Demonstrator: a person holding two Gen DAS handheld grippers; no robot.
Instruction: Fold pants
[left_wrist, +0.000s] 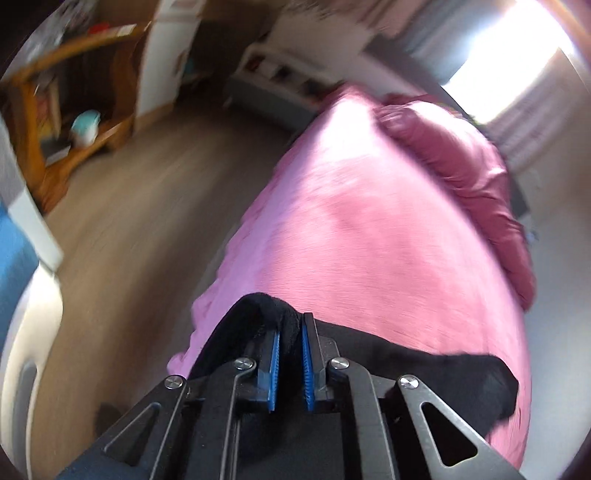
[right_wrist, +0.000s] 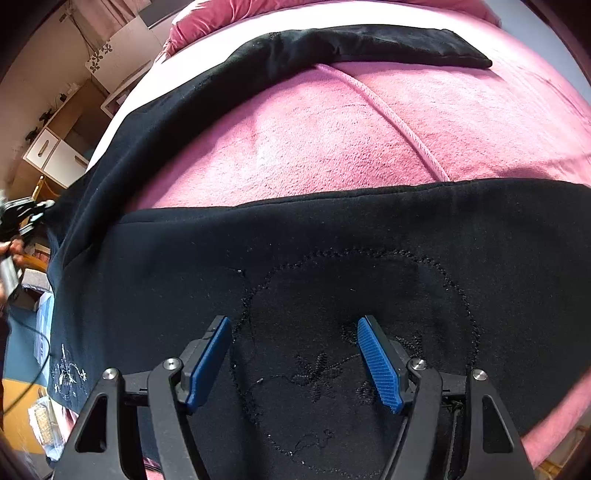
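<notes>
While the left gripper (left_wrist: 290, 334) clenches the pants (right_wrist: 332, 266), the right gripper (right_wrist: 295, 332) hovers wide-jawed.

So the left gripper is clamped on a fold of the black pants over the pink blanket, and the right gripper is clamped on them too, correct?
Not quite. The left gripper is shut on the black pants over the pink blanket, as the left wrist view shows. But the right gripper is open: in the right wrist view its jaws stand wide apart above the embroidered part of the pants, gripping nothing.
</notes>
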